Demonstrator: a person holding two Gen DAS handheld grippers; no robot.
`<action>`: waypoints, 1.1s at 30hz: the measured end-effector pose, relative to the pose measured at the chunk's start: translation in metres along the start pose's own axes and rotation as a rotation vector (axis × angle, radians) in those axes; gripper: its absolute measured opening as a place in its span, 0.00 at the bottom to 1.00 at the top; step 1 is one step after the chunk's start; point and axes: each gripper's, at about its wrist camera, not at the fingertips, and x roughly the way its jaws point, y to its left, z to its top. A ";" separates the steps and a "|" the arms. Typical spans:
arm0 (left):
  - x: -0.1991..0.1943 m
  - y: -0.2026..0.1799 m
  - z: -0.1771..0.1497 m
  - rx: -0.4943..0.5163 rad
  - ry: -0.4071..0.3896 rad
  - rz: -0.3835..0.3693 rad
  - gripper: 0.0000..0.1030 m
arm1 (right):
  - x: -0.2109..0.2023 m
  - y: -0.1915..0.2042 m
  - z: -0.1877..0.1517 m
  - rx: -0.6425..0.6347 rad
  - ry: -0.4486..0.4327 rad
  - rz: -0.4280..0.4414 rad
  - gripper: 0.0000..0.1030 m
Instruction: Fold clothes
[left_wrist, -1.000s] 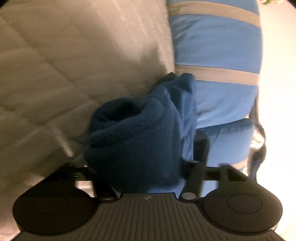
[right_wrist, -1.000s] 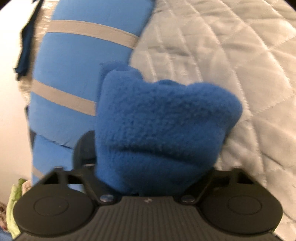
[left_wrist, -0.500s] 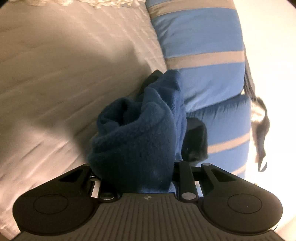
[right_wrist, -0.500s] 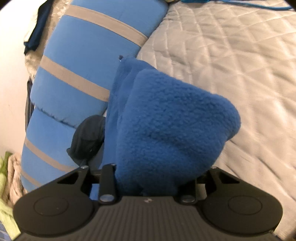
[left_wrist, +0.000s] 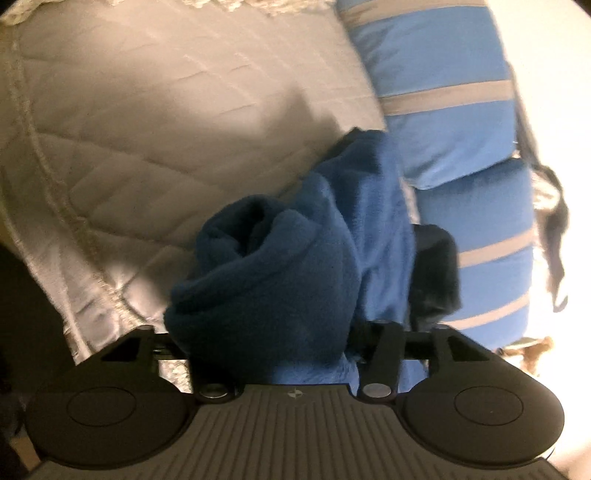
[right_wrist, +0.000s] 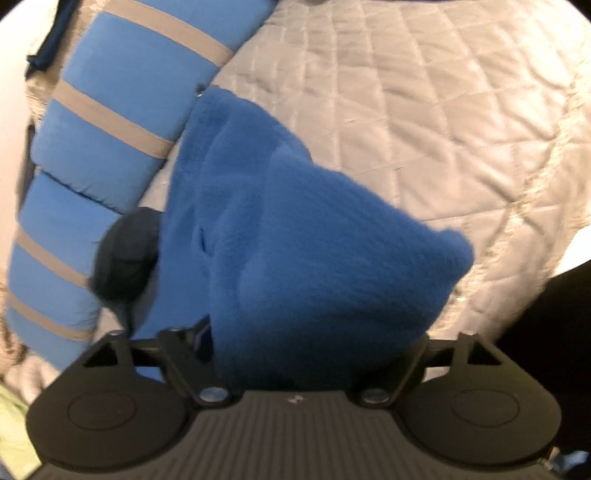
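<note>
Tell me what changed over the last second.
Both claws drew back toward the quilt's near edge, which now shows in both views, carrying the blue fleece away from the striped pillows. Unchanged: left claw and right claw each clamped on a bunched end.

Blue fleece garment (left_wrist: 280, 273), bunched, lifted above the quilt

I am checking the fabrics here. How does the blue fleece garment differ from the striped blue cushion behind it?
The fleece garment is plain, fuzzy and bunched; the striped cushion is smooth with grey bands. The garment sits in the gripper; the cushion lies on the quilted bedspread. Both are blue.
</note>
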 end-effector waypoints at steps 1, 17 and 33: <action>-0.005 -0.003 -0.002 0.021 -0.001 0.005 0.60 | -0.006 0.001 -0.002 -0.016 0.003 -0.016 0.98; -0.103 -0.097 0.006 0.564 -0.152 -0.157 0.75 | -0.141 0.070 0.020 -0.509 -0.085 0.070 1.00; 0.038 -0.109 0.100 0.783 -0.229 0.032 0.75 | -0.017 0.072 0.133 -0.640 -0.580 0.066 1.00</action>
